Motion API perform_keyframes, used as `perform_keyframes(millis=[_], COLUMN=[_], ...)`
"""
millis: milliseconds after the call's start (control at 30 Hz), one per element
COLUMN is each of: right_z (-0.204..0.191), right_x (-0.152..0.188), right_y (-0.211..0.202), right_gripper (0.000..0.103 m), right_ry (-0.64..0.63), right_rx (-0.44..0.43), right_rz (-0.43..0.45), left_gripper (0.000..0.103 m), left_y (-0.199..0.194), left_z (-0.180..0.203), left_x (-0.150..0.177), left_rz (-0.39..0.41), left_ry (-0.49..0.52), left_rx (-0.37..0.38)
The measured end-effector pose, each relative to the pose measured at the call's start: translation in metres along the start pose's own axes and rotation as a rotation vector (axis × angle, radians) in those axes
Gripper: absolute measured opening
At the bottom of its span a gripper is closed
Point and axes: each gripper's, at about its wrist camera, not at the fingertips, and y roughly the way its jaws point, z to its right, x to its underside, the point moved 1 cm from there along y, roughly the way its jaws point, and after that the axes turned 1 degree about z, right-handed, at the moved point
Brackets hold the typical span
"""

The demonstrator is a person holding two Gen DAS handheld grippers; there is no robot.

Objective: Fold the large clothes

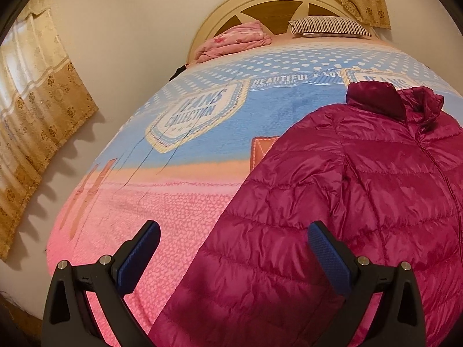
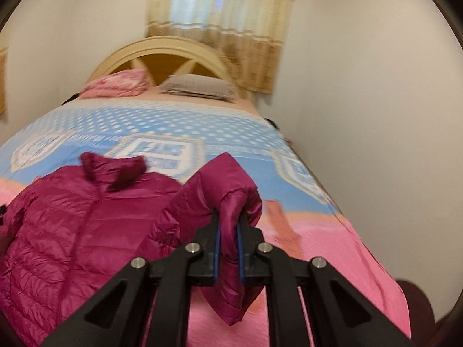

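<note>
Two grippers were in my views. My left gripper (image 1: pixel 233 241) had its jaws wide apart with nothing between them, and it hung just above the near edge of the jacket (image 1: pixel 347 196). My right gripper (image 2: pixel 229 232) was clenched on the jacket's sleeve (image 2: pixel 220 202), which was lifted off the bed and bent over. The jacket was dark pink and puffy. It lay flat on the blanket (image 1: pixel 173 196) with its collar toward the headboard (image 1: pixel 260 3). To the left of the jacket I had lots of bare blanket to move over. On the right, the bed's edge ran close to the wall (image 2: pixel 376 115). A striped pillow (image 1: pixel 330 26) and pink folded bedding (image 1: pixel 234 40) sat by the headboard, well apart from the jacket. Curtains (image 1: pixel 43 92) hung on the walls.
</note>
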Motion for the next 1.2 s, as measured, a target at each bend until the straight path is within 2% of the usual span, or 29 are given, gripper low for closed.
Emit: perform_keyframes(millis=[267,400,467,567,733,833,933,1033,1200], right_z=[-0.093,-0.131,-0.145,-0.161,-0.187,-0.197,-0.196,-0.196,-0.208], right_x=[-0.004,0.003,0.009,0.020,0.036,0.040,0.035,0.025,0.021], right_y=[0.035,0.062,0.073,0.082,0.073,0.058,0.046,0.037,0.042], right_gripper=[0.011,0.014,0.020,0.055,0.061,0.062,0.062,0.067,0.067], right_ry=[-0.193,-0.190,-0.172,-0.153,-0.154,-0.196,-0.170,-0.135,-0.150], right_rx=[-0.129,-0.191,-0.244,-0.323,-0.469,-0.485,-0.519,-0.526,-0.516], right_rz=[-0.043,-0.083,-0.102,-0.120,-0.146,-0.113,-0.097,-0.064,-0.058], left_gripper=[0.102,0.102,0.102,0.102,0.102,0.102,0.102,0.102,0.102], left_y=[0.016,0.022,0.025,0.028,0.032,0.032,0.028,0.022,0.013], left_z=[-0.010,-0.010,-0.008,-0.006,-0.012,-0.012,-0.009,-0.008,0.000], left_x=[-0.015,-0.016,-0.015,-0.011,-0.012,-0.014,-0.013,-0.008,0.007], left_rz=[-0.002,-0.007,-0.014,-0.022,-0.023,-0.027,-0.017,-0.015,-0.025], left_ry=[-0.038,-0.046,-0.043,-0.031,-0.050,-0.064,-0.073,-0.114,-0.130], left_rx=[0.012,0.017,0.021,0.015,-0.004,-0.014,-0.027,-0.029,-0.017])
